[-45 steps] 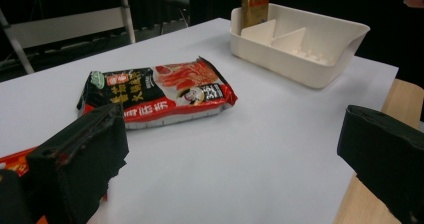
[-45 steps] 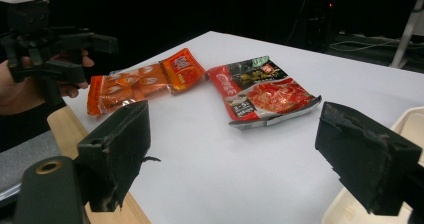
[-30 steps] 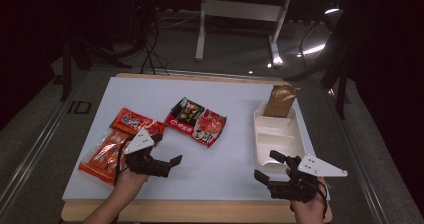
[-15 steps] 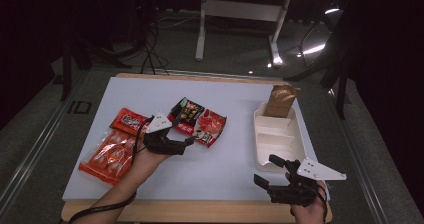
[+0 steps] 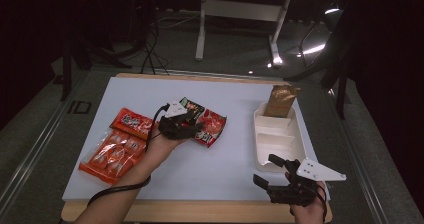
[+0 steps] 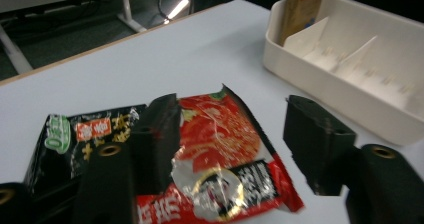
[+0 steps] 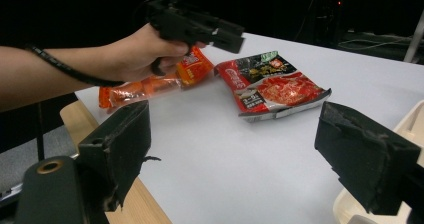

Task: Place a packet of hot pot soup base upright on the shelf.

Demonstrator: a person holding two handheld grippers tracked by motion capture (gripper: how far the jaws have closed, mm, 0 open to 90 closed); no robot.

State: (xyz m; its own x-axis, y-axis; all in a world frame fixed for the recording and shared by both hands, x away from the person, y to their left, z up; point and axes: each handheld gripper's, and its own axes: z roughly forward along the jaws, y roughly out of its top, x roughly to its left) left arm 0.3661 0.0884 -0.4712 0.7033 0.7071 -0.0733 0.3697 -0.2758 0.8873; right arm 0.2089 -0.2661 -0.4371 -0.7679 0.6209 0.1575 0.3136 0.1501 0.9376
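While my right gripper [image 5: 272, 176] hangs at the near edge of the white table [image 5: 235, 159], close to my body, its jaws stand wide apart with nothing between them; in the right gripper view the two black pads frame bare tabletop, and a corner of the white tray shows by the right jaw. Farther out, my left gripper [image 5: 200, 129] sits over the red and black noodle packet [image 5: 207, 126] — jaws parted, not yet closed on it; in the left gripper view one jaw lies over the packet's black half and the other stands off past its red edge, above the bare table, so the packet [image 6: 220, 154] lies flat between and beneath them, near the middle of the table. My left hand [image 5: 160, 141] comes in over the orange snack packs [image 5: 115, 149], which lie to the left of the noodle packet, with a smaller red pack [image 5: 131, 121] just beyond them; whether these touch I cannot tell. To the right, well apart from the packet, the divided white tray [image 5: 277, 139] runs along the table's right side — a brown pouch [image 5: 280, 100] stands upright in its farthest compartment; the nearer compartments hold nothing I can make out.
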